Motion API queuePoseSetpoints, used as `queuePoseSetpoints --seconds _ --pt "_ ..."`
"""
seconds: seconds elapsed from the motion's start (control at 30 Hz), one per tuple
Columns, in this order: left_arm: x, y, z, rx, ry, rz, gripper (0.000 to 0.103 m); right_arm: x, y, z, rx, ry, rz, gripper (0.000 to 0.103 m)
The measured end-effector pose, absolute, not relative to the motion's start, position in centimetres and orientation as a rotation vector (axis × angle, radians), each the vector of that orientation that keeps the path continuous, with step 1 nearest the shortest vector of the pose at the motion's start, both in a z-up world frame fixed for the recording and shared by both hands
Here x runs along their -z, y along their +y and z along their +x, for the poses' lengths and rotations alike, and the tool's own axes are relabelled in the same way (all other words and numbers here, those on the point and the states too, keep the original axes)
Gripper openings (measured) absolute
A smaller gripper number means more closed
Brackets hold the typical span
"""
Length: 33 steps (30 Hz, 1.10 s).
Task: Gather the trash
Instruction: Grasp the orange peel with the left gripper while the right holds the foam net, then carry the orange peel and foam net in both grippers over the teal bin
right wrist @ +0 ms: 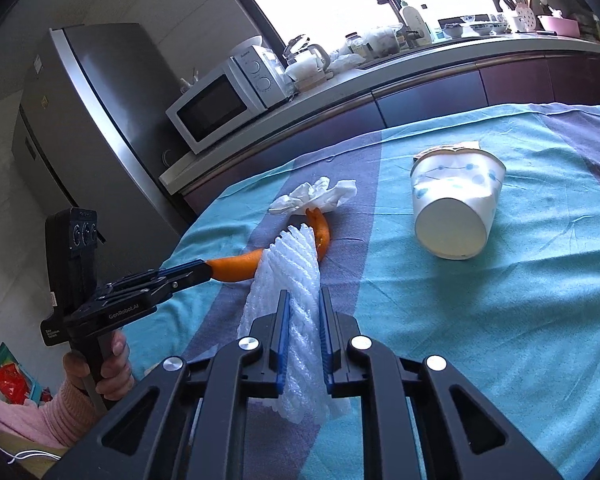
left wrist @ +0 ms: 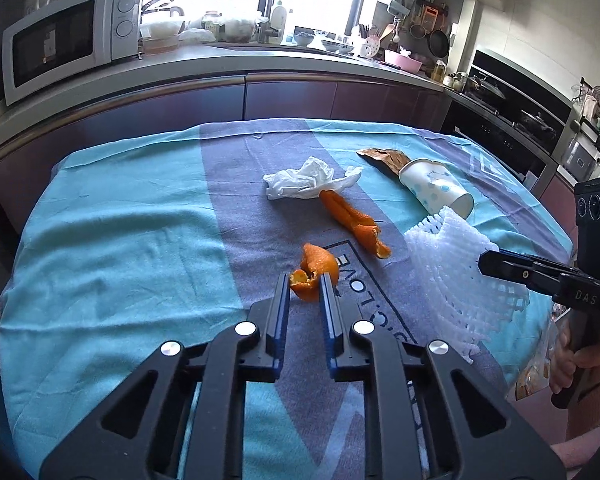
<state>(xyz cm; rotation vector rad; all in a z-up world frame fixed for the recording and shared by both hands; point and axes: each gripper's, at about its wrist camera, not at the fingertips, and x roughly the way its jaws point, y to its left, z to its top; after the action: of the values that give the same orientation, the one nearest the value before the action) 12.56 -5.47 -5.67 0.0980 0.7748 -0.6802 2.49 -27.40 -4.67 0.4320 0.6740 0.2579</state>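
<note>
My left gripper [left wrist: 305,280] pinches a curled orange peel [left wrist: 314,272]; my right gripper [right wrist: 305,300] squeezes white foam netting [right wrist: 296,280], which may slip, seemingly thinly held.

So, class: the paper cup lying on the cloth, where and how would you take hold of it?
Grip the paper cup across its side wall near the rim, coming from above: it lies tipped over, base toward the right wrist camera, so the rounded wall faces up.
</note>
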Motion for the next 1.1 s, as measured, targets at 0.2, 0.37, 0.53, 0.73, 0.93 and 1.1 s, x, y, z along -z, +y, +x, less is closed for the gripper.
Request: queuePoseSetpoints --seconds 0.2,0.37,0.53,0.73,0.93,1.1 --pt "5.1 -2.3 11.4 0.647 0.762 0.064 0.015 4.6 -25.8 3.1 -0.293 0.674 0.431 0.012" --pt "4.9 0.1 10.5 0.608 0.754 0.043 0.014 4.4 -24.6 3.8 -0.33 0.677 0.423 0.012" --pt "4.6 2.2 9.9 0.579 0.745 0.02 0.014 4.2 -23.1 4.5 -0.367 0.679 0.417 0.012" --pt "4.2 4.5 9.0 0.538 0.727 0.004 0.014 3.8 -21.2 5.4 -0.416 0.674 0.404 0.012" --pt "3.4 6.3 8.0 0.506 0.701 -0.007 0.014 3.5 -19.3 6.3 -0.462 0.678 0.386 0.012" --pt "2.8 7.5 7.4 0.48 0.684 -0.02 0.014 3.3 -17.6 6.9 -0.496 0.682 0.372 0.012"
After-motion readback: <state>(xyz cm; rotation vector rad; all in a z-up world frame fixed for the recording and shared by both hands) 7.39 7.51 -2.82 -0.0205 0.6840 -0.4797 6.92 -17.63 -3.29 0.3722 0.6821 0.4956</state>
